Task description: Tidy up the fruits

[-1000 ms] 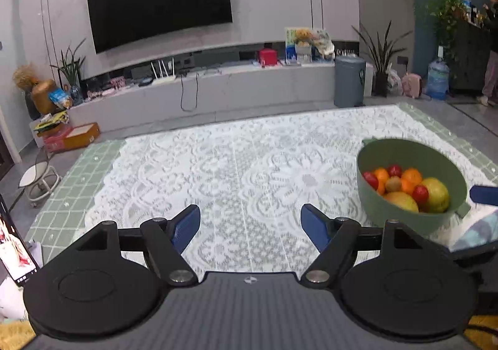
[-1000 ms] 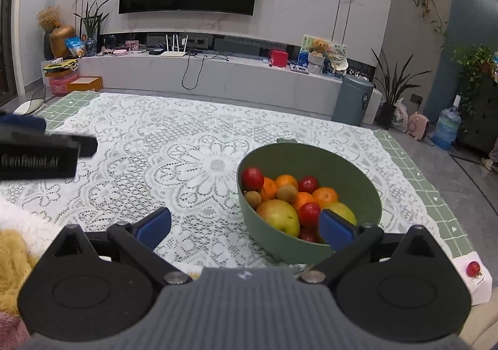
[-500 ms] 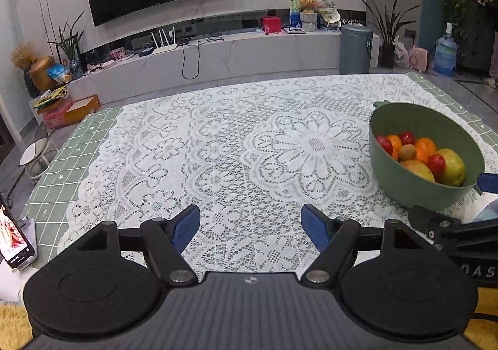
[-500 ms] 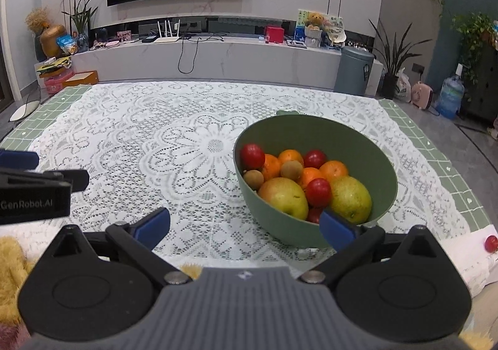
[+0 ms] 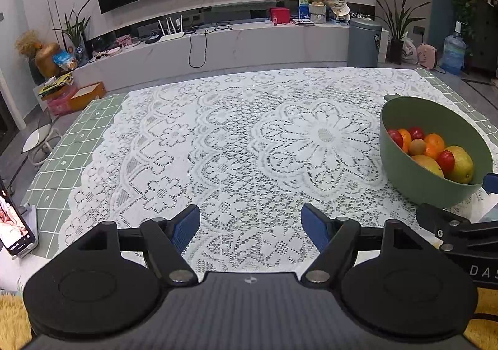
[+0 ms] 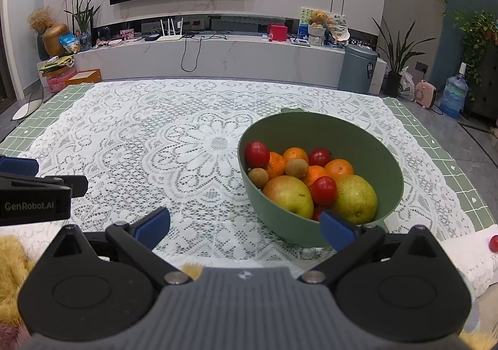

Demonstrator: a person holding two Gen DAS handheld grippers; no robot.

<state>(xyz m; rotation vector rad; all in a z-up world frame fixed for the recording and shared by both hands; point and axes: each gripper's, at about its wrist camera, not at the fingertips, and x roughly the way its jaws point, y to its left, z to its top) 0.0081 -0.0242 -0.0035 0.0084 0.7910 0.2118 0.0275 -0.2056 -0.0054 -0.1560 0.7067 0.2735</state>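
Over the last second both views have tipped down and eased closer, so the green bowl [image 6: 320, 175] now sits larger at about 1 o'clock of the right tool [image 6: 244, 227]. Both it and the left tool [image 5: 250, 222] have jaws apart, empty. Fruits [image 6: 306, 177] lie heaped in the bowl on the tabletop [image 5: 236, 144], one small red fruit [image 6: 493, 243] stray at 3 o'clock; this fits gathering nearly finished or unloading underway.

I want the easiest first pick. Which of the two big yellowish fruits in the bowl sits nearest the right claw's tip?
The greener pear-like fruit, just behind the right claw's right fingertip.
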